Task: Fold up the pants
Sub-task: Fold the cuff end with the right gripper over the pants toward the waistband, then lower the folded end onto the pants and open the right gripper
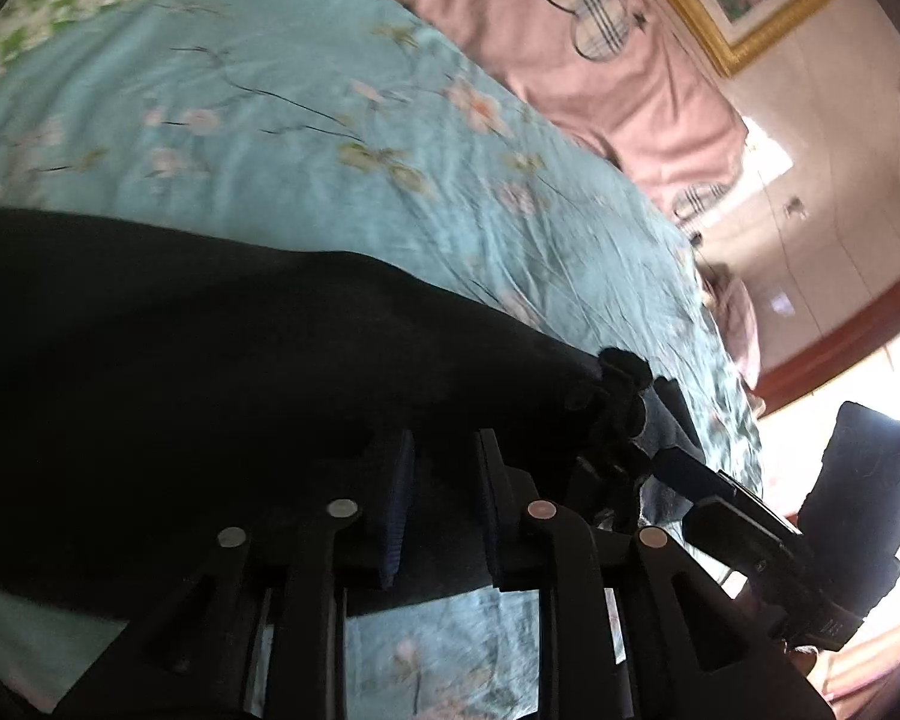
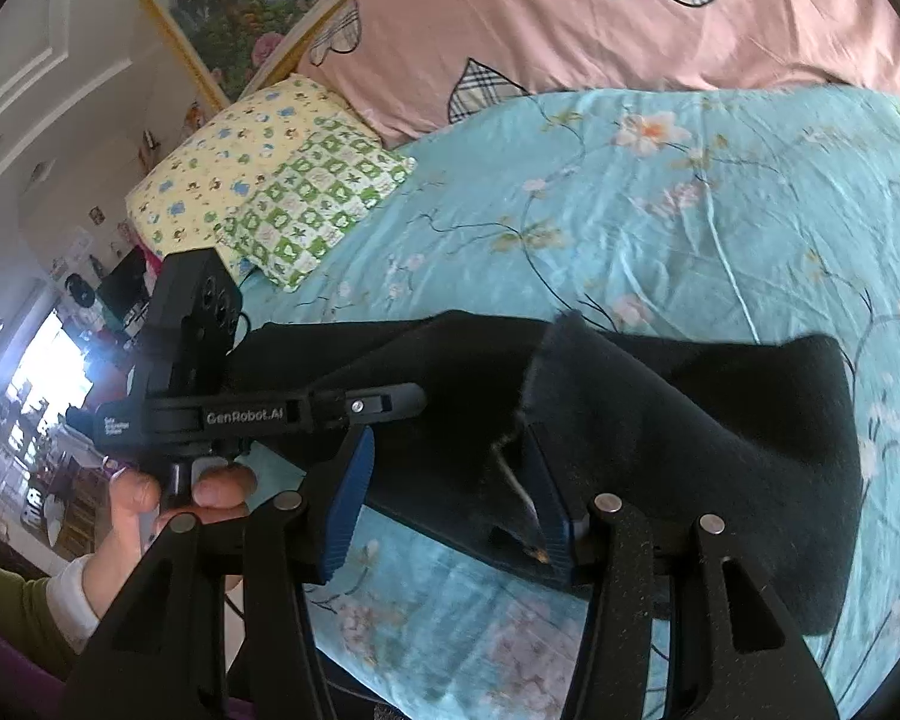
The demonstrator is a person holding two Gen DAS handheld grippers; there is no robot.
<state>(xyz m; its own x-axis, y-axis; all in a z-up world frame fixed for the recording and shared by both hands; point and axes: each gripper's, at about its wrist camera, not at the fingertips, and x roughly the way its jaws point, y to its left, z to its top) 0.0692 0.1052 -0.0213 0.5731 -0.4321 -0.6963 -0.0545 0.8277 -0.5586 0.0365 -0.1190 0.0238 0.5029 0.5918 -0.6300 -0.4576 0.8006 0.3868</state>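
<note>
Black pants [image 1: 210, 348] lie on a turquoise floral bedsheet [image 1: 306, 120]. In the left wrist view my left gripper [image 1: 444, 480] is over the pants' near edge with its jaws slightly apart and dark cloth between them. My right gripper shows in the same view at the right [image 1: 624, 408], at a bunched corner of the pants. In the right wrist view my right gripper [image 2: 450, 480] has its jaws wide apart over the pants [image 2: 690, 420], a raised fold of cloth against the right finger [image 2: 549, 498]. The left gripper [image 2: 390, 402] shows at the left, held by a hand.
A pink quilt with plaid hearts [image 2: 570, 18] lies across the back of the bed. Two patterned pillows [image 2: 282, 192] sit at the head. A gold-framed picture [image 2: 240, 0] hangs on the wall. The bed edge falls away at the left of the right wrist view.
</note>
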